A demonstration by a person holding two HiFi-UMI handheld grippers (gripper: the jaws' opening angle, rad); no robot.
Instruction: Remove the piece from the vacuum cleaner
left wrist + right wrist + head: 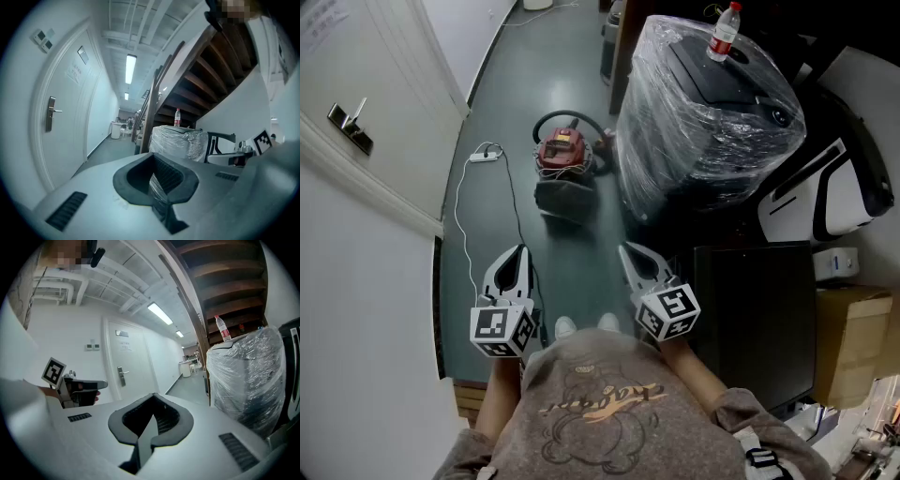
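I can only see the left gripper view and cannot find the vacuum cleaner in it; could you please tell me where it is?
Observer: The red vacuum cleaner sits on the floor ahead of the person, just left of the plastic-wrapped appliance.
Operator: Thank you. Is either gripper touching it?
Observer: No. The left hand-held gripper and the right hand-held gripper are both well short of it, near the person's shoes.
Operator: And are the right one's jaws open?
Observer: No, they are shut, with nothing between them.
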